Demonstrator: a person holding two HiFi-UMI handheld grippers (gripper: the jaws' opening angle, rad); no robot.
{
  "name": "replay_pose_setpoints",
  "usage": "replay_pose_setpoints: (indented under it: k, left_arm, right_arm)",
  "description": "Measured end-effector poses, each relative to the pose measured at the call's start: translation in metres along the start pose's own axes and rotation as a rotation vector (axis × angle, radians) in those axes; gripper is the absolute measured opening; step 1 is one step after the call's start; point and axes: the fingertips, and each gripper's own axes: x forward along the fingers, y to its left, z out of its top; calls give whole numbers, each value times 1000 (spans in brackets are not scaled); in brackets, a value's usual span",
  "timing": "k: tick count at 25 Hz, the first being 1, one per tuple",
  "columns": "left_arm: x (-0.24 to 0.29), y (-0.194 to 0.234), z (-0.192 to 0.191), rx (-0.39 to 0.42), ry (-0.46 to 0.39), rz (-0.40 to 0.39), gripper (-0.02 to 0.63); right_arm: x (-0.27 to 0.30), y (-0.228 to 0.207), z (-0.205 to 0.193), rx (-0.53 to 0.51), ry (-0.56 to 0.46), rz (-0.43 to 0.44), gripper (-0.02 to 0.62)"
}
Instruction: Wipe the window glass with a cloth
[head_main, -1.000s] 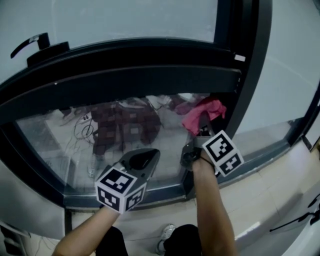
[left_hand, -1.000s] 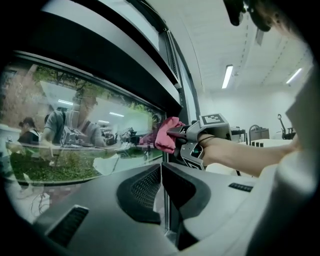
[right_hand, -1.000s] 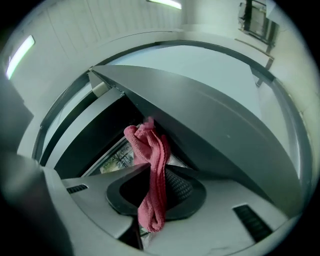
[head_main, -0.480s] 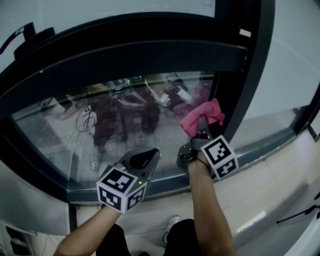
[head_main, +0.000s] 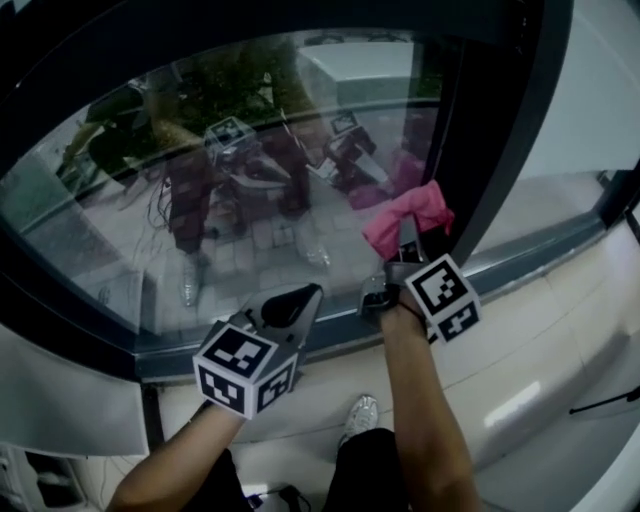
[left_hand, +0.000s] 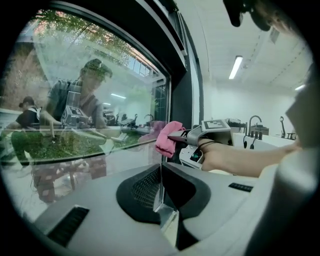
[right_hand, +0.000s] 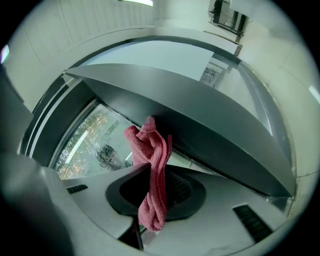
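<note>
1. Pink cloth, bunched into a wad. The right gripper has its jaws clamped on the middle of it. In the right gripper view a loose tail droops out below the grip.
2. It sits at the lower right corner of the window glass, just beside the dark upright frame post. Whether the wad is actually pressing on the pane or sits a touch off it, I can't call from these angles.
3. My read is that this is the wiping step itself, with the cloth up at the corner and a stroke ready to run. Most of the pane lies to the left, and nothing here shows how much of it is done.
4. The next move calls for firm pressure with fabric leading, not jaw tips, and a sweep left along the glass. That dangling tail could fold under or drag.
5. Now the left gripper: jaws closed together with nothing between them. It is held low and pointed at the glass, idle by the look of it.
6. Around them, the bottom frame rail runs right under both grippers, with the pale sill to the right. The post blocks any travel rightward, and the left gripper sits in the line of a low leftward pass. Heavy reflections on the glass will make smears hard to spot.
</note>
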Motion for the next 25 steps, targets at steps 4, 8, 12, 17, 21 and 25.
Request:
replay_pose_setpoints:
  k: [4,8,12,17,21,25]
  left_arm:
    - [1,-2,-39,-7,29,2,5]
    - [9,1,-69,-14,55,22,0]
    - [19,4,-90,-33,82,26,0]
    - [32,3,-114,-57,110,14,0]
    - [41,1,-132,-75,122,6,0]
    - [47,-5,-157,-84,145,-2,0]
  right_arm:
    - [-11,-37,-29,7,11,-24,69]
    - [-16,-63,-50,-25,21,-30,68]
    - [-17,-77,-63,-52,22,-19,67]
    - [-22,-103,-79,-51,22,-2,67]
    - [-21,-118,-89,-68,9,30,64]
    - [-27,-159,-113,-60,37,-31,63]
